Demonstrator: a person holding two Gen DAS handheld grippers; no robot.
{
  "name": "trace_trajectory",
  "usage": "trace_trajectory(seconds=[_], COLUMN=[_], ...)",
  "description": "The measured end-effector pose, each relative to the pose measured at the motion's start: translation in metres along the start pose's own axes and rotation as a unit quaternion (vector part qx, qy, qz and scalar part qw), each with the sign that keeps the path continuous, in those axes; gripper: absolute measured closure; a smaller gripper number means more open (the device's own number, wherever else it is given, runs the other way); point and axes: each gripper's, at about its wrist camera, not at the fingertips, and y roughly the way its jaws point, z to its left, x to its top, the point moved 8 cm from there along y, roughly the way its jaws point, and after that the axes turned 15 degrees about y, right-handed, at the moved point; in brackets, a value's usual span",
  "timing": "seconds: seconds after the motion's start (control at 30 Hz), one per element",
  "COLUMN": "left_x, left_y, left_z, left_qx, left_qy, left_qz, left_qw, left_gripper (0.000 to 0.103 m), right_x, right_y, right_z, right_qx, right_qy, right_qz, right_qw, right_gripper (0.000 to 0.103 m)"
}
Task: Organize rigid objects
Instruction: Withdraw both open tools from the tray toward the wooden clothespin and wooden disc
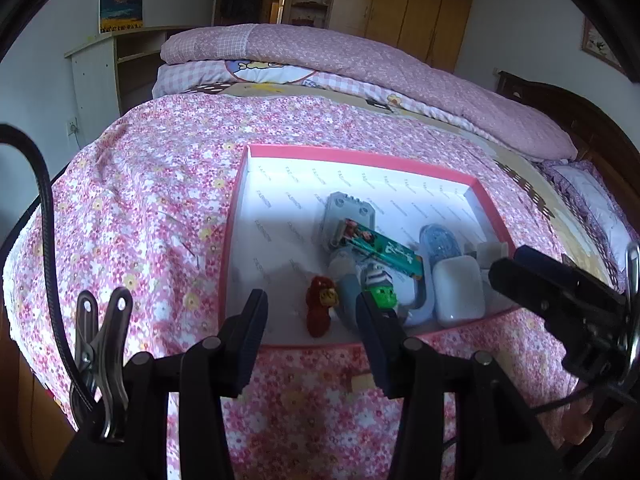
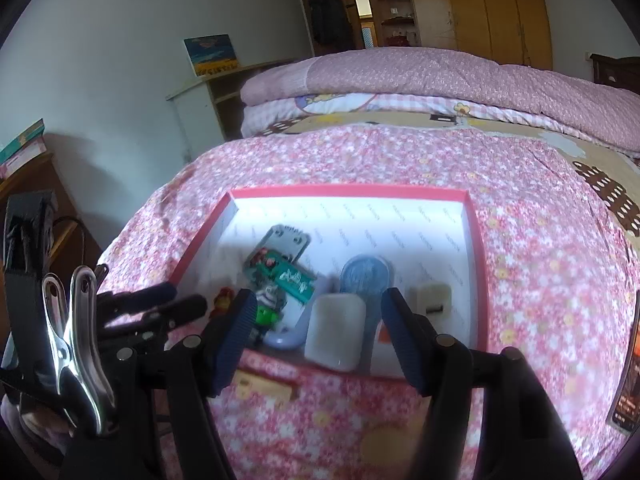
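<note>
Seemingly, most of the sorting was done. In the left wrist view, the pink-rimmed box (image 1: 360,155) lay on the floral bedspread (image 1: 160,184), and the rigid things sat bunched toward its near right corner, at about five o'clock of the box floor. A grey plate (image 1: 349,213) lay farthest in, with a green packet (image 1: 380,249) slanting across it. A blue oval case (image 1: 440,242) lay to the packet's right, and a white rounded case (image 1: 459,292) sat at the near wall. A red toy figure (image 1: 320,306) and a green-headed toy (image 1: 382,294) lay by the near rim. The left tongs (image 1: 310,322) hung over that rim, jaws apart and empty. The right tongs (image 1: 516,262) reached in from three o'clock; their jaws I could not tell here.

In the right wrist view, somewhat blurred, the right tongs (image 2: 320,326) stood apart and empty, framing the white case at six o'clock of the box. A cream block (image 2: 430,298) with a dark slot sat at the near right. A small tan block (image 2: 266,390) lay outside on the bedspread just before the rim, so I judged it was left to be put in.
</note>
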Motion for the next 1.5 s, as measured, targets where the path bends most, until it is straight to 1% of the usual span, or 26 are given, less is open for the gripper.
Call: trace_trajectory(seconds=[0.57, 0.77, 1.13, 1.3, 1.4, 1.43, 1.47, 1.5], left_x=[-0.018, -0.028, -0.044, -0.051, -0.053, -0.053, -0.053, -0.053], left_y=[-0.021, -0.021, -0.015, -0.007, -0.004, -0.004, -0.003, -0.003], left_z=[-0.02, -0.024, -0.032, -0.039, -0.043, -0.044, -0.046, -0.048], left_qx=[-0.011, -0.019, -0.027, -0.023, -0.029, -0.03, -0.033, -0.036], left_qy=[0.013, 0.012, 0.011, 0.025, 0.027, 0.027, 0.027, 0.028], left_qz=[0.001, 0.012, 0.029, 0.038, 0.041, 0.041, 0.041, 0.041], left_qw=[0.9998, 0.9997, 0.9992, 0.9987, 0.9984, 0.9983, 0.9982, 0.9981], left_gripper=[0.055, 0.055, 0.055, 0.055, 0.055, 0.055, 0.055, 0.055], right_x=[-0.042, -0.057, -0.085, -0.089, -0.089, -0.088, -0.088, -0.088], right_y=[-0.032, -0.037, -0.033, -0.025, -0.02, -0.019, -0.017, -0.015], right_z=[-0.015, -0.026, -0.046, -0.053, -0.056, -0.058, -0.06, -0.062], right_qx=[-0.006, -0.014, -0.048, -0.072, -0.07, -0.073, -0.076, -0.077], right_qy=[0.003, 0.005, 0.007, -0.004, 0.007, 0.009, 0.012, 0.014], right_qz=[0.007, 0.014, 0.036, 0.034, 0.037, 0.036, 0.034, 0.035], right_qw=[1.0, 1.0, 0.998, 0.997, 0.997, 0.997, 0.996, 0.996], right_gripper=[0.037, 0.037, 0.037, 0.037, 0.037, 0.037, 0.041, 0.048])
